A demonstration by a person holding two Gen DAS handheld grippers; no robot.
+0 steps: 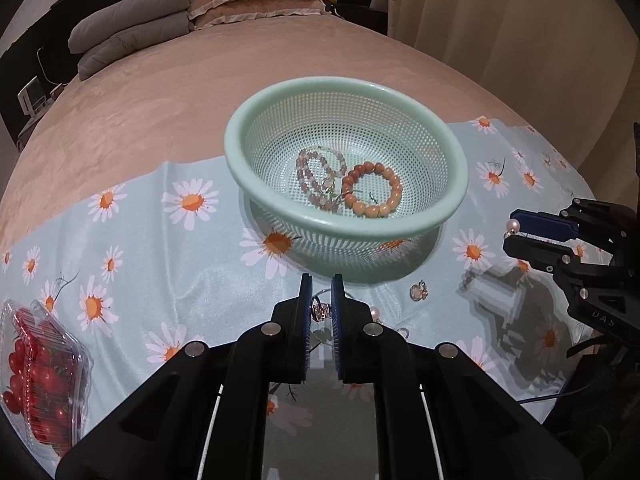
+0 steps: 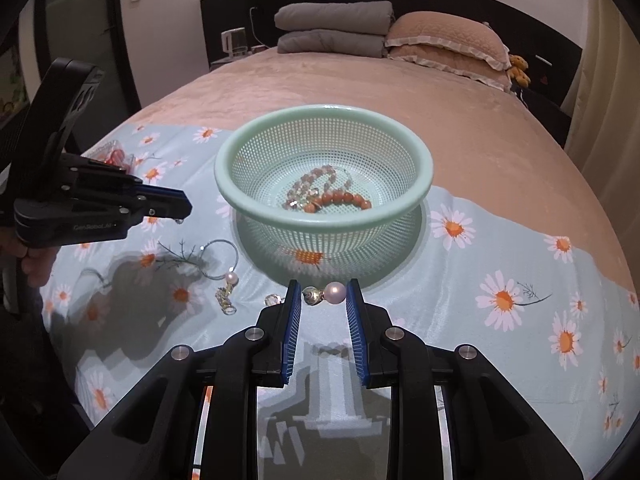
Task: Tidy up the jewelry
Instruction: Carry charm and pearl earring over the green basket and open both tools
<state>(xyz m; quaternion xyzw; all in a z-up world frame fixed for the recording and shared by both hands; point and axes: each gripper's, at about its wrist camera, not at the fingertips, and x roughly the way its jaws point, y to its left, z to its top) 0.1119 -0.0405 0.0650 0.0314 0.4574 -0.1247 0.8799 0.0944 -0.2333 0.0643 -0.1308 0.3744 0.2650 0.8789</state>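
A mint green mesh basket [image 1: 448, 216] [image 2: 224, 184] stands on a daisy-print cloth and holds an orange bead bracelet [image 1: 376, 194] [image 2: 340, 200] and a pale pink bead bracelet [image 1: 316, 172] [image 2: 308, 184]. My left gripper [image 1: 321, 308] [image 2: 180, 210] is shut on a small rose-gold ring piece [image 1: 320, 310], in front of the basket. My right gripper [image 2: 324, 294] [image 1: 512, 232] is shut on a pearl earring [image 2: 334, 293] [image 1: 513, 225], right of the basket. On the cloth lie a hoop with a pearl [image 2: 224, 260], a gold charm [image 2: 226, 300] and a crystal stud [image 1: 418, 291] [image 2: 272, 300].
A clear plastic box of cherry tomatoes [image 1: 36, 380] sits at the cloth's left edge. The cloth [image 1: 160, 264] covers the foot of a pink bed [image 1: 160, 92]; pillows [image 2: 440, 40] and folded grey blankets [image 2: 332, 28] lie at its head.
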